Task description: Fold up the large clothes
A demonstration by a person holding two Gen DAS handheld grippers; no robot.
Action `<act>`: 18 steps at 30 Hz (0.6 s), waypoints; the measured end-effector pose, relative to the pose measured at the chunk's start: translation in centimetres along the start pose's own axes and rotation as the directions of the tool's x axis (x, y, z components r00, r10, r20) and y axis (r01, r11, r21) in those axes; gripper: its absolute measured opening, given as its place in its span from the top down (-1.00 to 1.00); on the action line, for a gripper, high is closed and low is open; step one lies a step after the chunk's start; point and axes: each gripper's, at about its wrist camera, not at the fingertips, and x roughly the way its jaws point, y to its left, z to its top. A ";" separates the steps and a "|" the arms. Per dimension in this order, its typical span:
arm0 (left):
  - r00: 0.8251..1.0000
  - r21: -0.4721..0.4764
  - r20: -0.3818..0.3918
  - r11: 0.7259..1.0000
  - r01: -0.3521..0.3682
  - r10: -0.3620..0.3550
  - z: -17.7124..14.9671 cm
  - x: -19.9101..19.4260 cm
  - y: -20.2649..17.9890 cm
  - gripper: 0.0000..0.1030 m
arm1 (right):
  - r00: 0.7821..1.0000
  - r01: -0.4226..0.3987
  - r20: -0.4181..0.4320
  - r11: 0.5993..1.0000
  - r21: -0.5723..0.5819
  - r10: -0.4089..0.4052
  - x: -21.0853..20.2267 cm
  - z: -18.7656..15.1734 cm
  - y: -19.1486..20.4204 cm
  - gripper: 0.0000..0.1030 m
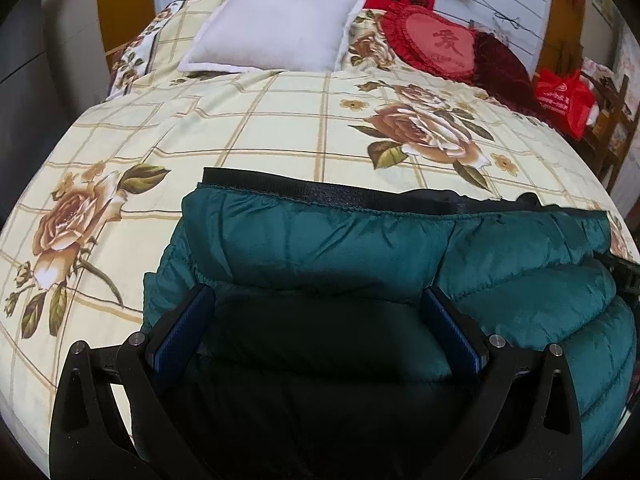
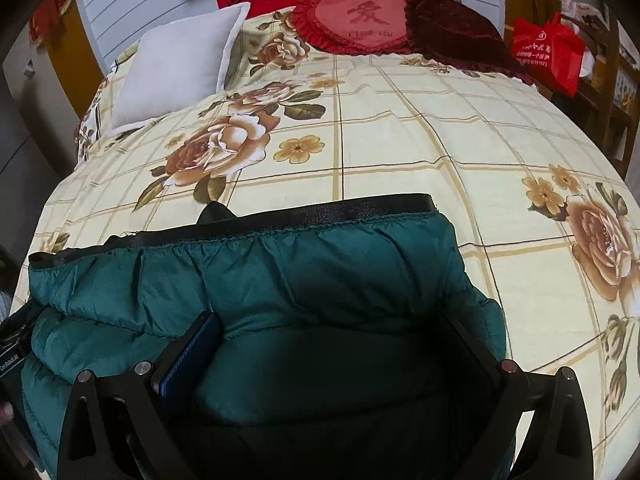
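Note:
A dark green puffer jacket [image 1: 360,248] lies folded in layers on the floral bedspread [image 1: 248,128], with a black hem band [image 1: 320,194] along its far edge. My left gripper [image 1: 316,300] is open, its blue-padded fingers [image 1: 180,332] spread wide over the jacket's left part. In the right wrist view the jacket [image 2: 280,272] fills the lower middle. My right gripper [image 2: 332,328] is open over the jacket's right end. Its left finger [image 2: 192,356] shows; the right one is dark and partly sunk in the fabric.
A white pillow [image 1: 276,28], a red heart cushion [image 1: 436,40] and a dark red cushion [image 1: 500,64] lie at the head of the bed. A red bag [image 1: 564,96] hangs at the right by wooden furniture. The bedspread [image 2: 400,140] stretches beyond the jacket.

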 end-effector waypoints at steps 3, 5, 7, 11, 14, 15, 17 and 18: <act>0.996 -0.054 0.065 0.997 0.057 -0.054 0.1 -1.4 1.1 -0.99 | 0.999 0.008 0.050 1.000 -0.008 -0.008 -2.1 0.2 0.5 -1.00; 0.985 -0.121 0.167 0.990 0.069 -0.048 0.0 -3.9 2.0 -0.99 | 0.994 -0.012 0.109 1.000 -0.016 0.014 -4.5 0.1 1.2 -1.00; 0.964 -0.142 0.258 0.985 0.103 -0.063 -0.3 -7.2 1.9 -0.99 | 0.985 -0.027 0.168 0.999 -0.018 0.030 -7.3 -0.2 1.9 -1.00; 0.961 -0.048 0.225 0.983 0.179 -0.164 -2.4 -10.1 -0.6 -0.99 | 0.967 -0.084 0.235 0.994 -0.073 0.099 -12.8 -3.1 4.7 -1.00; 0.977 -0.025 0.159 0.989 0.145 -0.140 -4.1 -9.9 -2.3 -0.99 | 0.971 -0.086 0.214 0.990 -0.109 0.108 -13.6 -5.5 6.7 -1.00; 0.981 -0.033 0.132 0.989 0.146 -0.140 -4.6 -9.6 -2.6 -0.99 | 0.976 -0.094 0.186 0.988 -0.120 0.115 -13.1 -6.3 7.3 -1.00; 0.990 -0.029 0.076 0.992 0.125 -0.122 -5.1 -8.1 -3.1 -0.99 | 0.982 -0.093 0.152 0.986 -0.137 0.114 -12.0 -7.4 7.7 -1.00; 0.993 -0.021 0.057 0.994 0.103 -0.102 -5.2 -7.3 -3.4 -0.99 | 0.988 -0.073 0.122 0.987 -0.147 0.091 -10.9 -7.6 8.1 -1.00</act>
